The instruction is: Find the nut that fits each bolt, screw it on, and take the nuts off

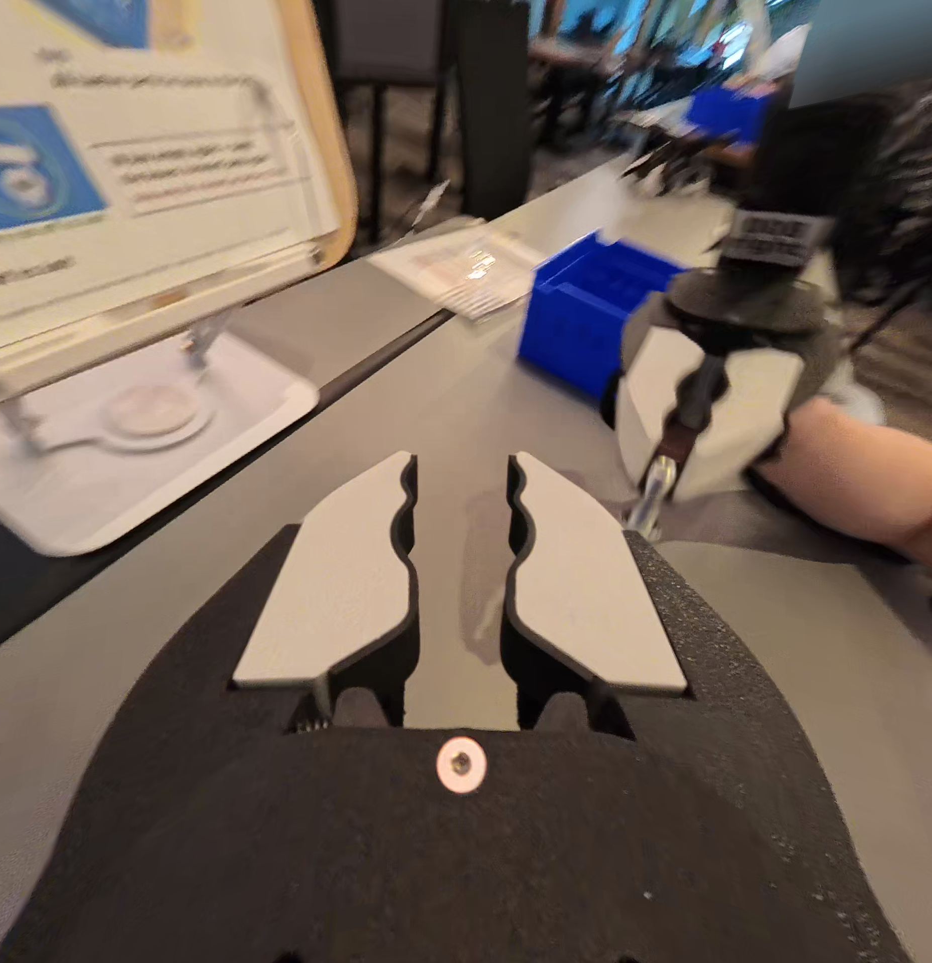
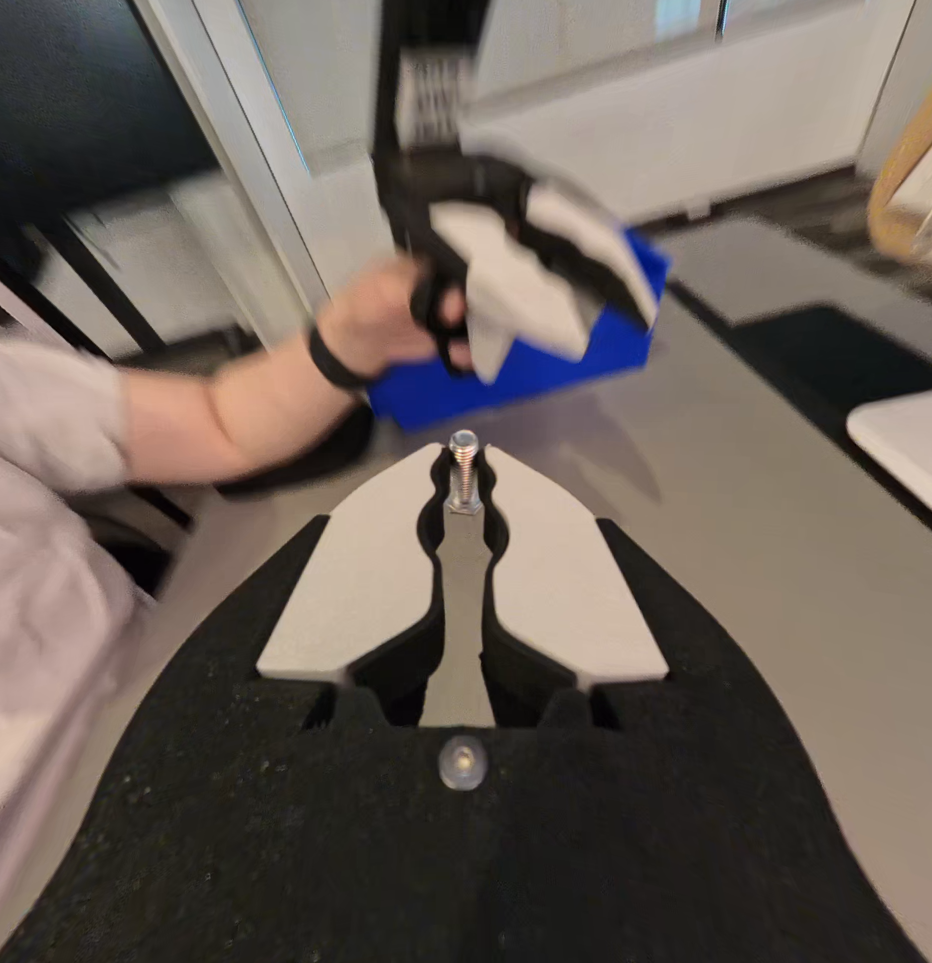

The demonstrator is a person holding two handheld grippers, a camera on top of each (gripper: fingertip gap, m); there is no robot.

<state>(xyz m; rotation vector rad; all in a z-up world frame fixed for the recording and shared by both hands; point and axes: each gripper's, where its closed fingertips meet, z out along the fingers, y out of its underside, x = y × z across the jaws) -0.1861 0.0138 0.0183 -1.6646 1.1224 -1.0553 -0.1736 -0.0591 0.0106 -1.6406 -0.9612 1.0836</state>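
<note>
- A white tray (image 1: 156,469) lies at the table's (image 1: 453,396) left side, under a tilted printed board (image 1: 156,156) on a stand.
- The left gripper (image 1: 461,464) hovers over bare table with its jaws parted and nothing between them; both views blur it, which suggests it is moving.
- A blue bin (image 1: 573,323) stands toward the table's far edge, just beyond the left gripper.
- The right gripper (image 2: 463,453) is clamped on a silver bolt (image 2: 463,474): hex head back between the fingers, threaded end pointing out past the tips toward the bin.
- No nut is visible; presumably they lie in the bin, so the free left gripper is the one placed to fetch one and bring it in line with the bolt's long axis.
</note>
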